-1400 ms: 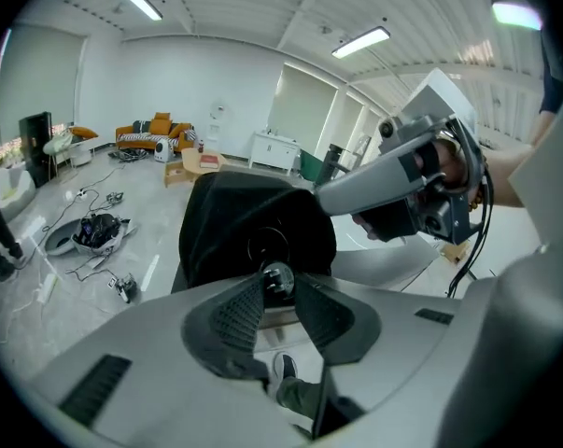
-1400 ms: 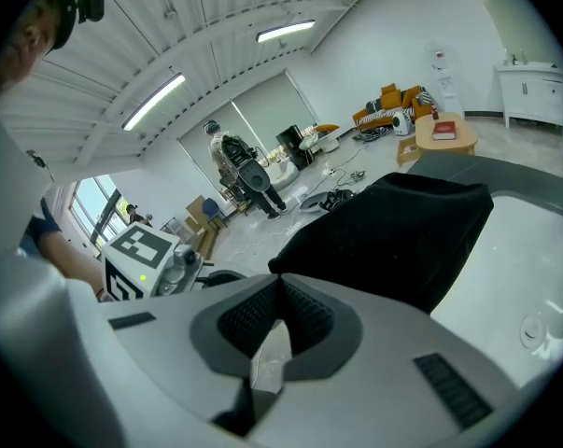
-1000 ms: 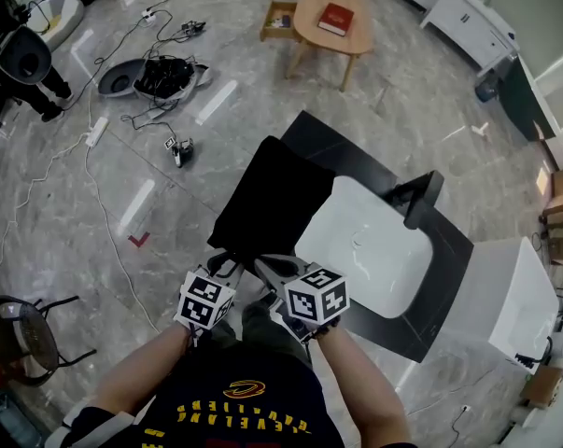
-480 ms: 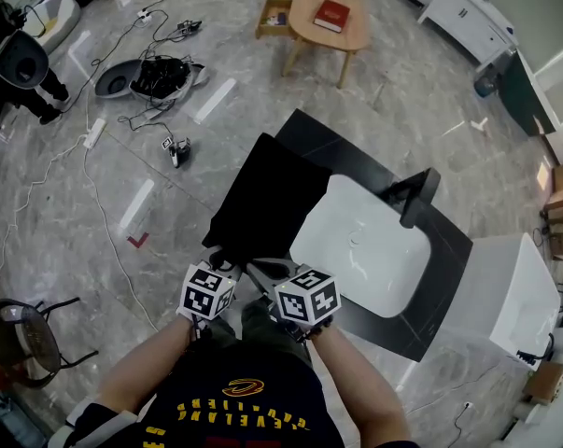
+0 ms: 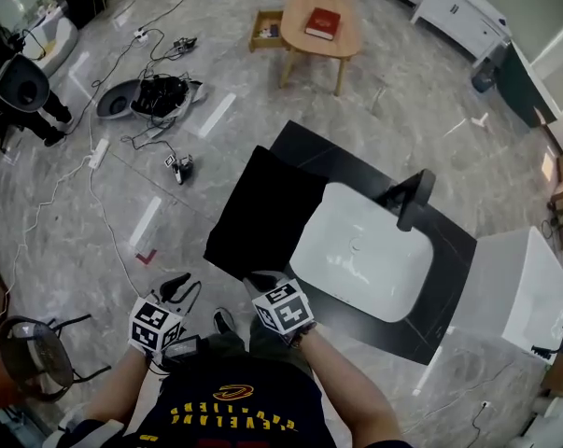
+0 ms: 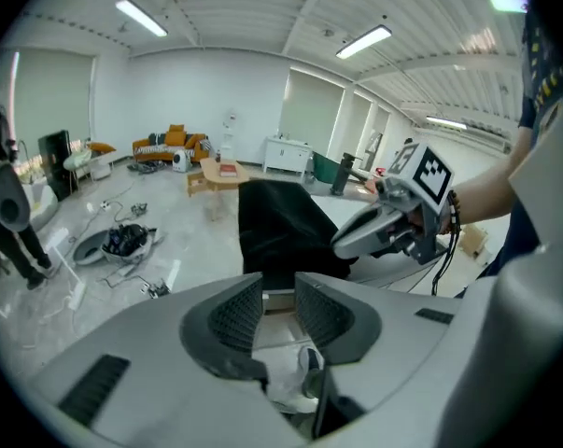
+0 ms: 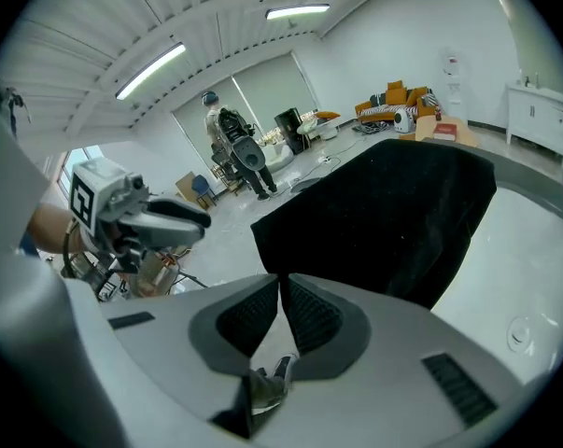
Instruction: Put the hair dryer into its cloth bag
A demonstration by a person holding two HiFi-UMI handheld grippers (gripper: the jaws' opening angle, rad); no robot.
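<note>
Two claws, one busy: R on the bag hem, L free.
R gripper [image 5: 262, 278] has its jaws pressed together on the near hem of the cloth bag [image 5: 262, 208]. The bag lies flat and black straight ahead of it, long axis running away from the claw, near end hanging off the counter [image 5: 449, 269] edge. L gripper [image 5: 176, 286] sits off to R's left and a bit back, clear of the bag, jaws spread partway w/ nothing between. The hair dryer [image 5: 407, 199] is prob. the dark angled piece standing at the far rim of the white basin [image 5: 365, 250], though at this res it could be a tap. If so, it lies ahead and to the right of both claws, across the basin. R is nearer but occupied, so L, the free one, has the longer reach across R.
</note>
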